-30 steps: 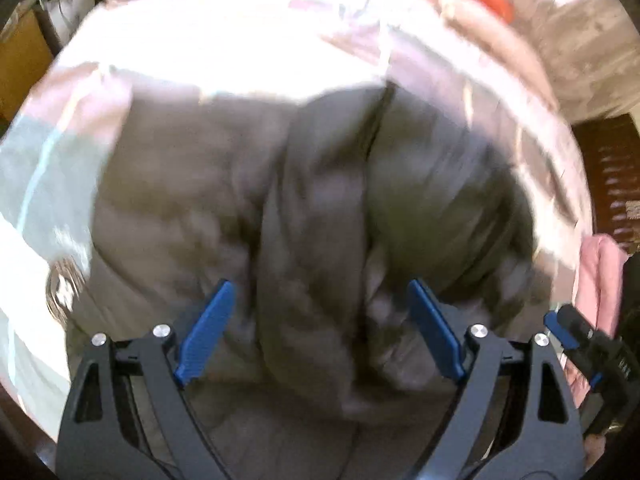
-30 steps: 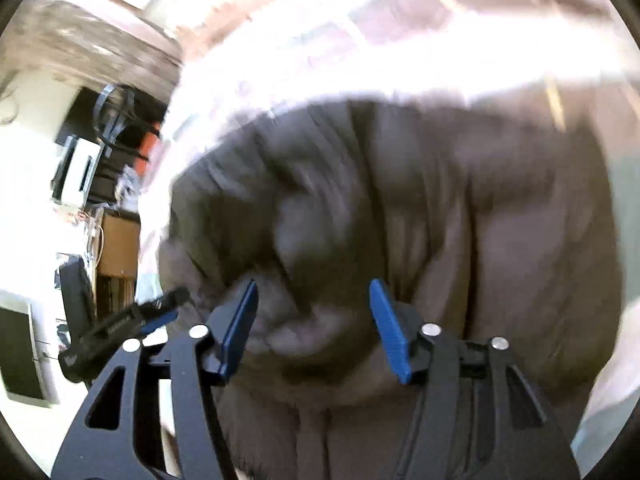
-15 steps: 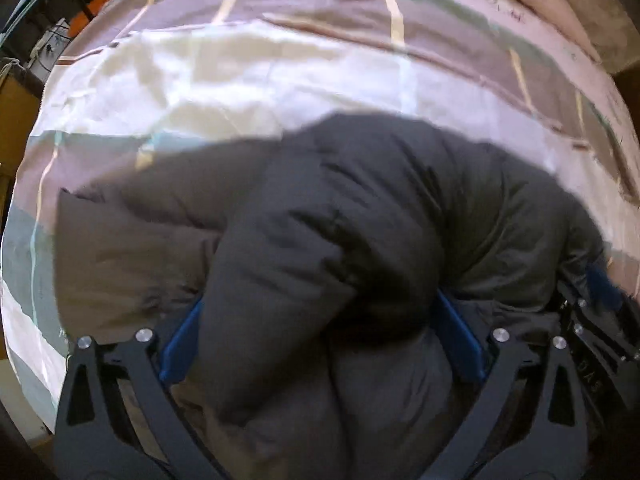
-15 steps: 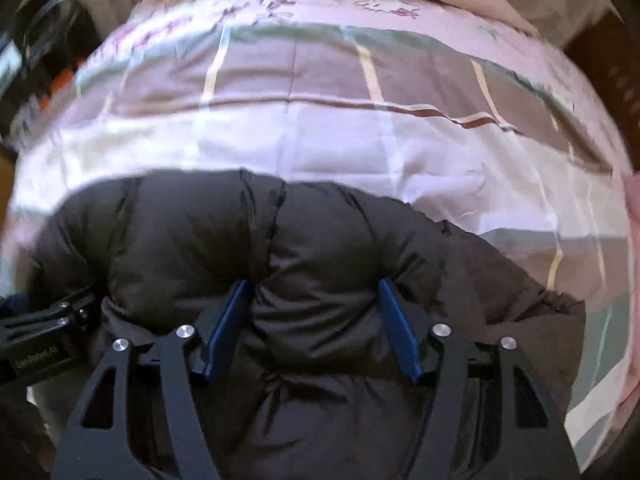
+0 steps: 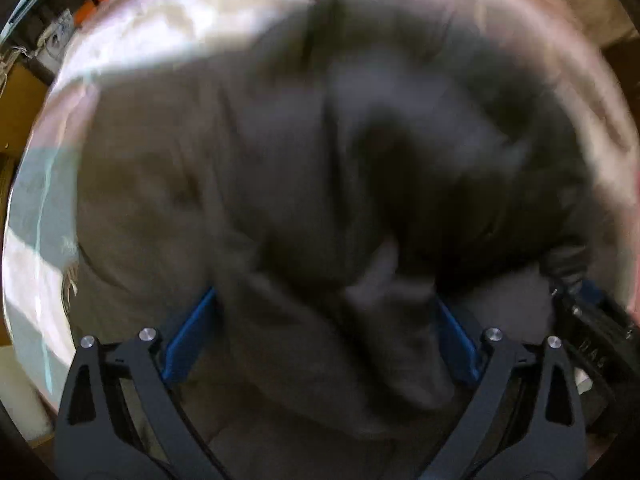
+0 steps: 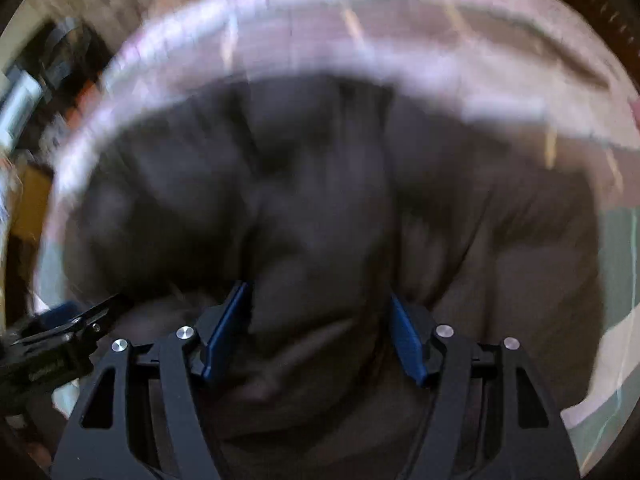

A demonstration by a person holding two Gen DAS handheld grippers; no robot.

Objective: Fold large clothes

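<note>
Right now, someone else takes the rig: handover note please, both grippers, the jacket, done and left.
Left gripper: jaws wide, a thick fold of the dark puffer jacket between the pads; real grip not confirmable through blur.
Right gripper: jaws opening, a jacket bulge between its pads.
Jacket: bunched in a heap on the striped bedsheet, both grippers over it side by side.
Done: jacket gathered up, but no neat fold visible.
Left: flatten, fold sleeves and body, square it off.
</note>
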